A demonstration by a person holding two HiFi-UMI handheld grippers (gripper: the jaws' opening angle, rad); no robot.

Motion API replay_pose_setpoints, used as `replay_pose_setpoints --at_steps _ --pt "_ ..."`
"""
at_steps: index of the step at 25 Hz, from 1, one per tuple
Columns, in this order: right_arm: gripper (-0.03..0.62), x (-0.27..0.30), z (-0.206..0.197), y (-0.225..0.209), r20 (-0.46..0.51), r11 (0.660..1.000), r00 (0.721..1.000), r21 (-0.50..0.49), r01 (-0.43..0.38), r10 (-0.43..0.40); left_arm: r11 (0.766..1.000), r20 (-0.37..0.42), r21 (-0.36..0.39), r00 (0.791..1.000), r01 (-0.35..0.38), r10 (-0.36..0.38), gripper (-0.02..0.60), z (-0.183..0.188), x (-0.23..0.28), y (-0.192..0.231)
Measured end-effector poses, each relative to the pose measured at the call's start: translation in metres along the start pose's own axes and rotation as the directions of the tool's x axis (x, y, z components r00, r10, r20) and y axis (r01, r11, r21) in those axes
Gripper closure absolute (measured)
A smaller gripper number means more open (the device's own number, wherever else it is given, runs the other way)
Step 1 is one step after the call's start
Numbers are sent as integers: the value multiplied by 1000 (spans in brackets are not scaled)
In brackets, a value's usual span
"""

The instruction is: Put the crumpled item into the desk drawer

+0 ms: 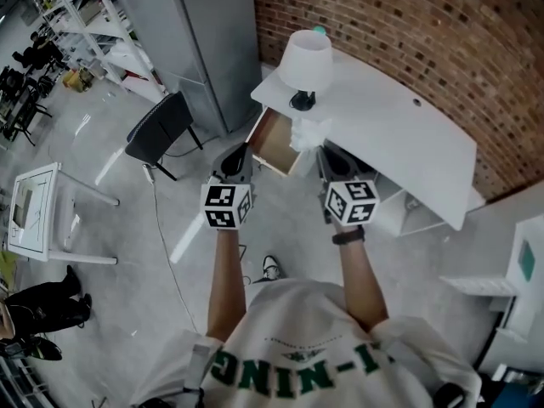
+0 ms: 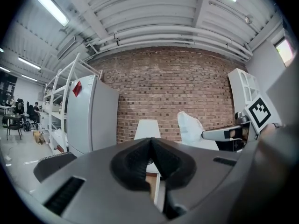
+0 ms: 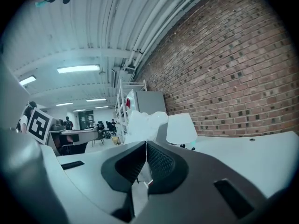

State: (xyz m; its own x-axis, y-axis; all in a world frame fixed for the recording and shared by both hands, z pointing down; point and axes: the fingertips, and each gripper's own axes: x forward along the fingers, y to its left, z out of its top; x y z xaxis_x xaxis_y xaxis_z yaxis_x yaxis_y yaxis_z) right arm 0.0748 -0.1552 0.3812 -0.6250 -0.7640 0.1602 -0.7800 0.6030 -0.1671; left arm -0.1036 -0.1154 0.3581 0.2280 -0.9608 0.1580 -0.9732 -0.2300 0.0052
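The white crumpled item [image 1: 308, 132] hangs above the open wooden desk drawer [image 1: 274, 141], which is pulled out of the white desk [image 1: 408, 134]. My right gripper [image 1: 322, 149] is shut on it. In the right gripper view a thin fold of the crumpled item [image 3: 139, 123] is pinched between the closed pads of the right gripper [image 3: 145, 144]. My left gripper [image 1: 237, 153] hovers just left of the drawer. Its jaws meet with nothing between them in the left gripper view [image 2: 150, 141]. That view also shows the crumpled item [image 2: 190, 127] and the drawer's wood [image 2: 150, 185] below.
A white lamp [image 1: 306, 60] stands on the desk's left end, right behind the drawer. A brick wall [image 1: 408, 24] backs the desk. A tall grey cabinet [image 1: 208, 41] and a black chair [image 1: 158, 134] stand to the left. White shelving [image 1: 410, 213] sits under the desk.
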Motion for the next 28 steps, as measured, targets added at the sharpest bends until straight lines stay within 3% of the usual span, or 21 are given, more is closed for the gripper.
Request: replay_pose_setpoints --at_steps 10,16,28 --pt "586 71 -36 15 -88 1000 996 -19 25 -26 997 -33 -61 998 50 -52 588 -41 41 68" --pt "586 99 -56 -8 -145 999 988 22 50 -46 995 -83 -78 994 59 -65 588 -59 70 77" --pt "586 187 -89 -46 -235 996 972 86 -8 28 993 -151 -117 988 20 -38 589 -91 146 92"
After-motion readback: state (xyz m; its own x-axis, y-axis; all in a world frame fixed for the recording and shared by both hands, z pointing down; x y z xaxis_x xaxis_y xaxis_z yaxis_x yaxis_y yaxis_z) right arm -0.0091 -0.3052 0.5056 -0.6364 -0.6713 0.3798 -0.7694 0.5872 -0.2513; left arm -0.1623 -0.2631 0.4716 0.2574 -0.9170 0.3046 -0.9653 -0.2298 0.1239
